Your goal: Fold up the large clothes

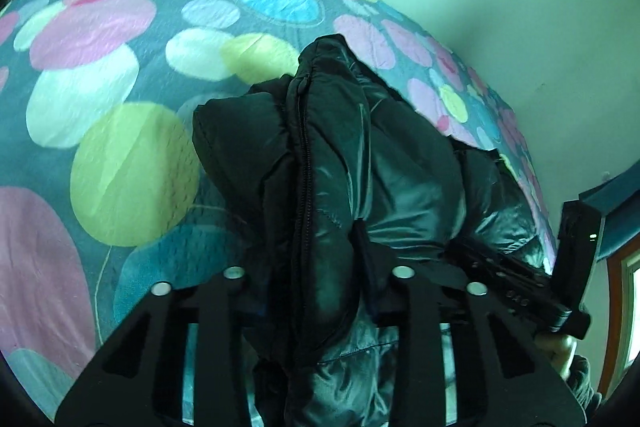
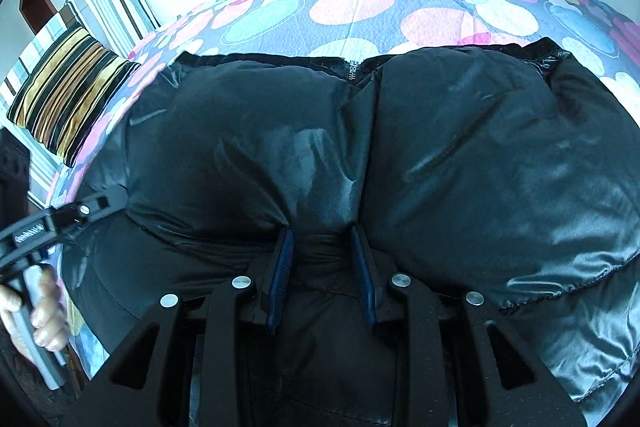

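We angle both tools down: left tool (image 1: pixel 320 267) and right tool (image 2: pixel 322 267) each clench the black puffer jacket (image 2: pixel 460 147); only the right view shows striped pillows (image 2: pixel 64 95).

Puffer jacket (image 2: pixel 440 155) lies on the bed (image 2: pixel 360 3), bunched between the fingers of the right gripper (image 2: pixel 322 267). Its zipper pull (image 2: pixel 353 69) sits straight ahead, at the jacket's far edge. Striped cushion (image 2: pixel 68 99) far left of that gripper, at bed's edge. Left gripper (image 1: pixel 320 267) straddles a raised jacket fold; zipper (image 1: pixel 302 163) runs ahead between the fingers.
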A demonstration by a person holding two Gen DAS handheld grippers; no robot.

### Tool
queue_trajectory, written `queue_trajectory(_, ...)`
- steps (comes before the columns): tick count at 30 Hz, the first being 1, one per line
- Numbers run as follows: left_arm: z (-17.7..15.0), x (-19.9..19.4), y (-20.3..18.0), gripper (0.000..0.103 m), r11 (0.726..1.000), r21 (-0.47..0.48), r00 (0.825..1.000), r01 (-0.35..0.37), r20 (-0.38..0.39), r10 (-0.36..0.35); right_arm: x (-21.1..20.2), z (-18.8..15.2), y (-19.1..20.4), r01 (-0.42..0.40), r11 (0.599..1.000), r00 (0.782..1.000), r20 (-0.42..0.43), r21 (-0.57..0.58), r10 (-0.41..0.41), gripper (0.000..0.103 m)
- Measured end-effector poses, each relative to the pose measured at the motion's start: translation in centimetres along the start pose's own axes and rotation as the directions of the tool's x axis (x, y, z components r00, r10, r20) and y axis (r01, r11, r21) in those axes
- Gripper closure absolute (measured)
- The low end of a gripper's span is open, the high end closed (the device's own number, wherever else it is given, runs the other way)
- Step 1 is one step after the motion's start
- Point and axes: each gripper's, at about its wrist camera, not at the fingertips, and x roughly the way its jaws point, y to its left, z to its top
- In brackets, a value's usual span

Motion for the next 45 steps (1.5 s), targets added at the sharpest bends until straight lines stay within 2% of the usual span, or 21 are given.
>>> queue_trajectory(3,0.4,-2.0,-2.2,0.08,1.0,0.027,0.999,0.012,0.045,-0.013,0.1,0.0,-0.1,-0.002,1.0,1.0,-0.002,-0.001,0.002,0.074)
queue_trajectory(6,0.6,-3.4,-5.3,0.081,0.996,0.086,0.997,-0.005,0.08,-0.002,0.3,0.0,0.2,0.002,1.0,1.0,-0.003,-0.004,-0.002,0.074)
queue_trajectory(13,0.9,-4.4,-12.4,0.081,0.969,0.202,0.985,-0.139,0.128,0.115,-0.3,0.2,0.0,-0.011,1.0,1.0,0.003,0.006,0.011,0.074)
queue_trajectory(19,0.8,-5.1,-15.2,0.081,0.953,0.234,0.976,-0.191,0.151,0.158,-2.9,0.1,-0.5,0.003,1.0,0.999,0.041,0.008,-0.003,0.071)
queue_trajectory(22,0.6,-5.1,-16.3,0.081,0.943,0.253,0.971,-0.217,0.158,0.181,-4.9,0.1,-1.0,0.045,0.999,0.995,0.093,0.004,-0.046,0.071)
queue_trajectory(31,-0.4,-4.5,-20.9,0.081,0.918,0.297,0.959,-0.262,0.187,0.213,-10.0,-1.4,-5.2,0.158,0.986,0.974,0.158,0.047,-0.163,0.069)
queue_trajectory(34,-0.9,-3.9,-23.3,0.081,0.904,0.33,0.957,-0.271,0.198,0.214,-11.9,-2.5,-7.1,0.207,0.975,0.96,0.177,0.079,-0.218,0.061)
queue_trajectory(40,-2.5,-1.2,-29.3,0.081,0.865,0.412,0.954,-0.288,0.2,0.222,-16.3,-5.4,-12.5,0.289,0.942,0.929,0.187,0.172,-0.319,0.06)
queue_trajectory(45,-5.1,2.8,-34.5,0.081,0.807,0.491,0.943,-0.329,0.208,0.258,-18.7,-8.5,-17.3,0.342,0.905,0.908,0.158,0.253,-0.388,0.06)
